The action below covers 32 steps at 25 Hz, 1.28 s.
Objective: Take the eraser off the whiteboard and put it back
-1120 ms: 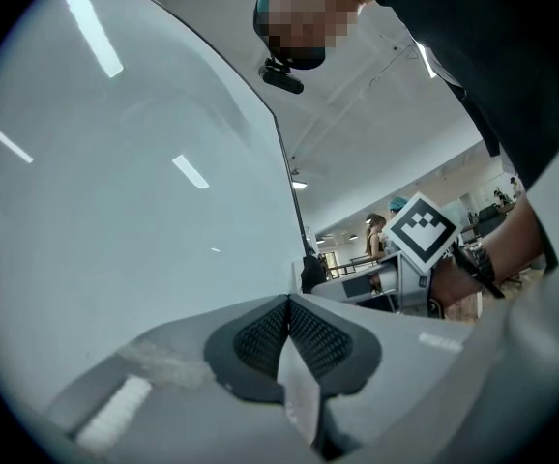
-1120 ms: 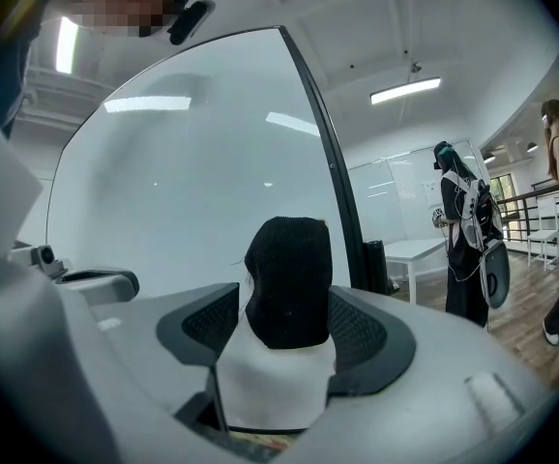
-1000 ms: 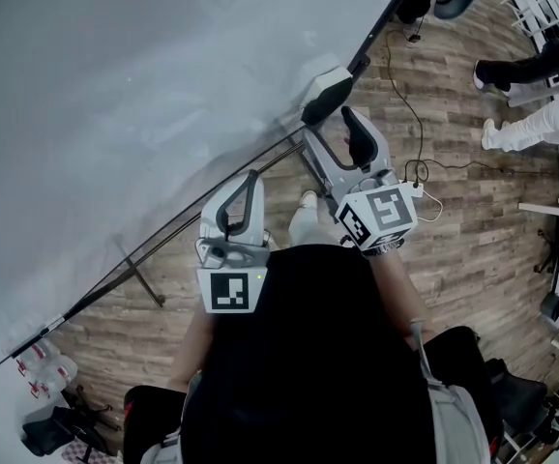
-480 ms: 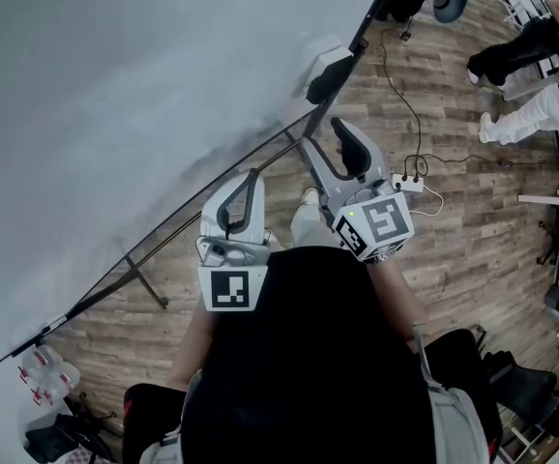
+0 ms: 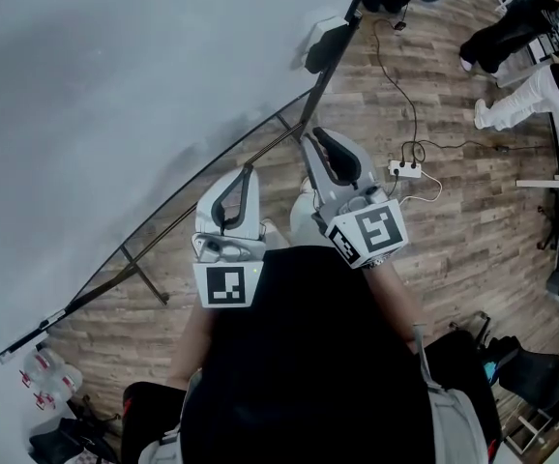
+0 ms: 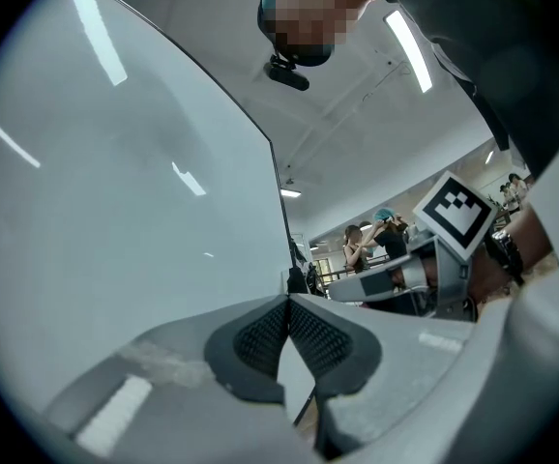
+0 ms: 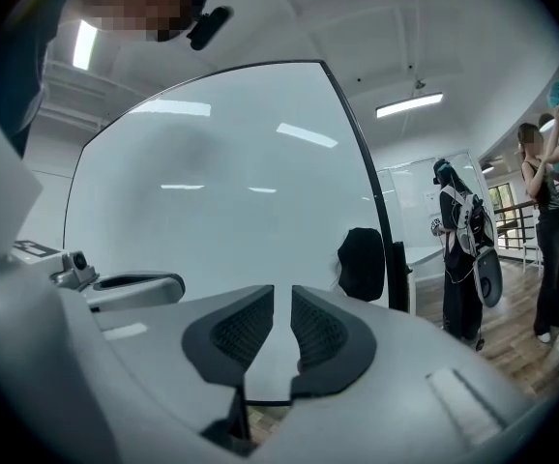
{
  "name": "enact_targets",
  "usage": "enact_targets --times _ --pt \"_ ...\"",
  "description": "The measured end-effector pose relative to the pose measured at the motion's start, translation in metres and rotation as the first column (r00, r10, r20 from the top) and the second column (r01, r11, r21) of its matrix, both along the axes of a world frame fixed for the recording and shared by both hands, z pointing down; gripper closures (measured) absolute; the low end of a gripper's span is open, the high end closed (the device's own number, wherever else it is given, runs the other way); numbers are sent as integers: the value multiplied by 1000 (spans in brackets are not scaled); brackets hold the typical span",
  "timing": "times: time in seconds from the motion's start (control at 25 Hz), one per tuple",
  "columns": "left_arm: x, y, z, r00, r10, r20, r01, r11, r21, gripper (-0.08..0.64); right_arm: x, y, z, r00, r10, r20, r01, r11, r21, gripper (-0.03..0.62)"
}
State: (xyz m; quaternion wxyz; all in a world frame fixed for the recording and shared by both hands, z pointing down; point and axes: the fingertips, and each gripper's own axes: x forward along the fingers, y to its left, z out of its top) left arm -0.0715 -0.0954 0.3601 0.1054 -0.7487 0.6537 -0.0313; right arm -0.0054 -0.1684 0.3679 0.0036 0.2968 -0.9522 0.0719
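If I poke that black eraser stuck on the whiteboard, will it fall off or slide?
It probably won't fall: the eraser hangs on the upright whiteboard with nothing under it, so a magnet likely holds it. A sideways push would probably slide it, since the board looks smooth and glossy. It looks small, so likely light.

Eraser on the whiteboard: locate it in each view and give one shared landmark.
Head view: eraser top centre, at the whiteboard right edge.
Right gripper view: black, right of centre, on the whiteboard.
Left gripper view: not clearly visible.
Shared landmark: the whiteboard's dark frame.
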Motion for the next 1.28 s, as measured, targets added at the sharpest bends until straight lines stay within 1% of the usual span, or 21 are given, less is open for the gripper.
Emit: enact_targets --times 0.24,0.44,0.6,0.72,1.12,1.28 --pt "2 23 1 1000 18 2 -18 1000 1 557 3 32 -2 1000 13 -1 -13 1000 9 588" --pt "1 41 -2 1000 12 3 -12 1000 18 557 1 55 -4 1000 3 3 -3 1000 15 592" --pt "-4 52 -1 1000 -3 -7 3 1000 16 557 -5 70 -6 1000 -10 4 10 1000 24 592" --pt "-7 59 -3 1000 -12 -1 12 1000 21 557 -9 81 -9 1000 -23 9 22 999 30 592" --pt "-18 70 -3 999 -39 14 39 999 22 557 -15 103 -9 998 -60 24 60 998 29 592" --pt "-16 70 1 999 -41 3 41 999 20 557 -16 108 -8 997 -77 28 76 997 33 592"
